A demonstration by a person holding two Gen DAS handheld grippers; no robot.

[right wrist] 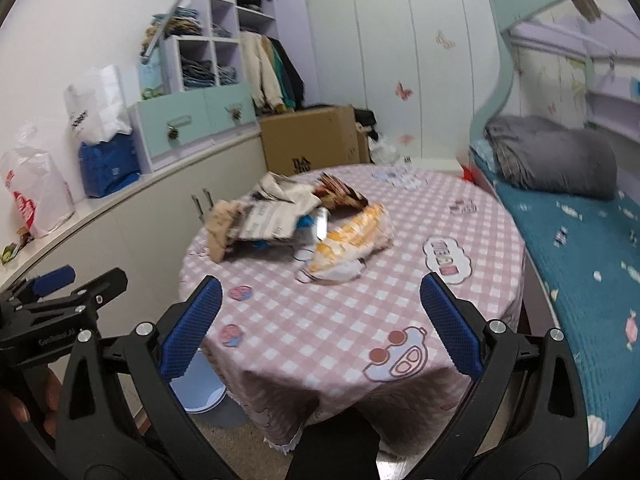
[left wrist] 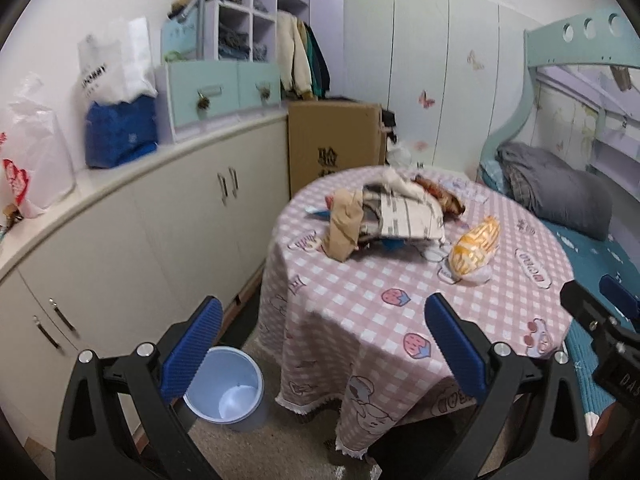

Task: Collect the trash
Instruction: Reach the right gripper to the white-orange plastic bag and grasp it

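Note:
A heap of trash lies on a round table point(left wrist: 360, 300) point(right wrist: 320, 320) with a pink checked cloth: a crumpled printed paper bag point(left wrist: 404, 212) point(right wrist: 272, 220), a tan wrapper point(left wrist: 344, 228) point(right wrist: 220, 228), a brown snack packet point(left wrist: 440, 196) point(right wrist: 340, 196) and an orange and white packet point(left wrist: 476, 252) point(right wrist: 352, 244). A light blue bin point(left wrist: 228, 388) point(right wrist: 200, 388) stands on the floor left of the table. My left gripper point(left wrist: 324, 348) is open, low before the table's near edge. My right gripper point(right wrist: 320, 320) is open too, nothing between its fingers, short of the trash.
A long white cabinet point(left wrist: 140, 220) runs along the left wall with plastic bags point(left wrist: 36, 160), a blue bag point(left wrist: 120, 132) and teal drawers on top. A cardboard box point(left wrist: 336, 140) stands behind the table. A bunk bed point(right wrist: 580, 260) with a grey pillow lies close on the right.

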